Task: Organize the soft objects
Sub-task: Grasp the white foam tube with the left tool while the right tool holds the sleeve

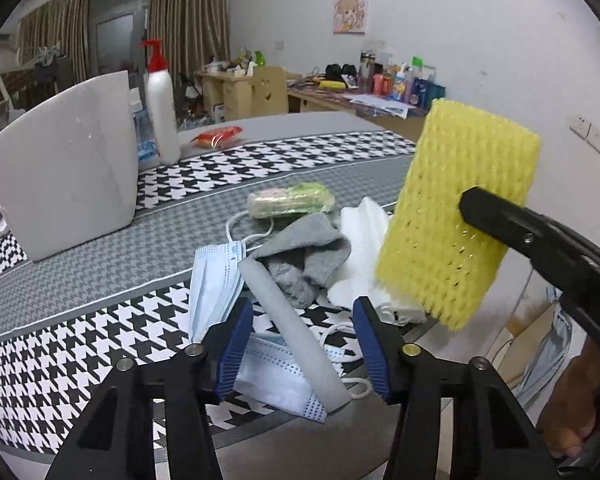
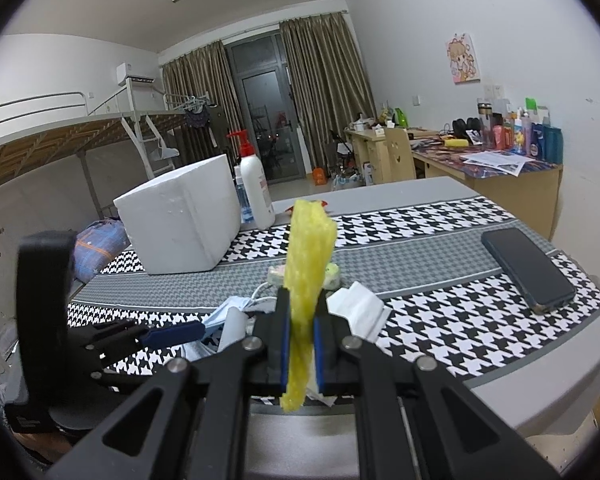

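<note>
Here the right gripper [image 2: 302,344] pinches the yellow net [image 2: 307,264] (held upright above the table [image 2: 480,320]); the left gripper [image 1: 302,344] stands spread around a foam tube [image 1: 292,320], not touching.

The table cover [image 1: 100,320] carries bands of black-and-white houndstooth check between bands of fine grey weave. The netted foam sleeve [image 1: 456,216] is bright yellow, pierced by a regular lattice of small holes. The pleated face mask [image 1: 214,280] is pale blue, with white ear loops. The crumpled sock [image 1: 304,264] is mid grey; the foam tube [image 1: 292,328] across it is pale grey-white. The folded cloth [image 1: 360,224] is white. The wrapped packet [image 1: 290,199] shows green and pink. The foam box [image 1: 66,176] is plain white. The pump bottle [image 1: 162,108] is white with a red top. The phone [image 2: 528,268] is black. Both grippers are black with blue pads [image 1: 236,344].
</note>
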Action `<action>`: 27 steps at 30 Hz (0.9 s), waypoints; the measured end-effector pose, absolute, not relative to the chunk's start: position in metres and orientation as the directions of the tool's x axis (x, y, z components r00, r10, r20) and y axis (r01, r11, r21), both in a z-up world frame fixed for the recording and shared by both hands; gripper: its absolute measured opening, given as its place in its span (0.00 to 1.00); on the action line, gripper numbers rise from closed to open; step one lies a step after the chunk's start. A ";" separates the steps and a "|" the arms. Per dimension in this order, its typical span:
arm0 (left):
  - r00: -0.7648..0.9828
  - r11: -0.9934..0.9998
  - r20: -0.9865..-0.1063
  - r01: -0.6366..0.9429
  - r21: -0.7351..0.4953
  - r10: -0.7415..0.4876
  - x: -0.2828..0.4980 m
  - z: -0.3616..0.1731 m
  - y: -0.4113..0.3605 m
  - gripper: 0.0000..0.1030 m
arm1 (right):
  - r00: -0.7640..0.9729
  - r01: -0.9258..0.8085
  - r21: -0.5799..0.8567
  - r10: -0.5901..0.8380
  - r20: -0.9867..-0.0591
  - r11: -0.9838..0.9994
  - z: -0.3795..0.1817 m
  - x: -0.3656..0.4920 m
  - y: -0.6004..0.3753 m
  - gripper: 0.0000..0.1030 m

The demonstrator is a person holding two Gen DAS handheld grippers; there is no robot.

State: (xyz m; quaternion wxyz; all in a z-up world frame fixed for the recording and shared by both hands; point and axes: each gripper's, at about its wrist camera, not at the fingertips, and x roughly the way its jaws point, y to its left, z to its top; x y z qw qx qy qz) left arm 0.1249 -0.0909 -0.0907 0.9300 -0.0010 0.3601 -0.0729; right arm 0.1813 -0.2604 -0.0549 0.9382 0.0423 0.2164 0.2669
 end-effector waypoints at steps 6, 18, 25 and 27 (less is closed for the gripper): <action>0.688 0.991 -0.715 0.125 -0.055 -0.126 0.131 -0.097 -0.093 0.36 | 0.763 -0.484 0.197 0.522 -0.381 0.852 -0.055 0.180 -0.261 0.12; 0.675 0.988 -0.722 0.123 -0.091 -0.150 0.133 -0.101 -0.089 0.11 | 0.772 -0.474 0.201 0.515 -0.372 0.857 -0.055 0.177 -0.265 0.12; 0.697 0.986 -0.697 0.136 -0.101 -0.167 0.126 -0.089 -0.082 0.10 | 0.775 -0.479 0.192 0.515 -0.365 0.857 -0.052 0.175 -0.262 0.12; 0.712 0.985 -0.681 0.137 -0.101 -0.169 0.122 -0.084 -0.079 0.10 | 0.776 -0.482 0.191 0.518 -0.361 0.855 -0.050 0.173 -0.261 0.12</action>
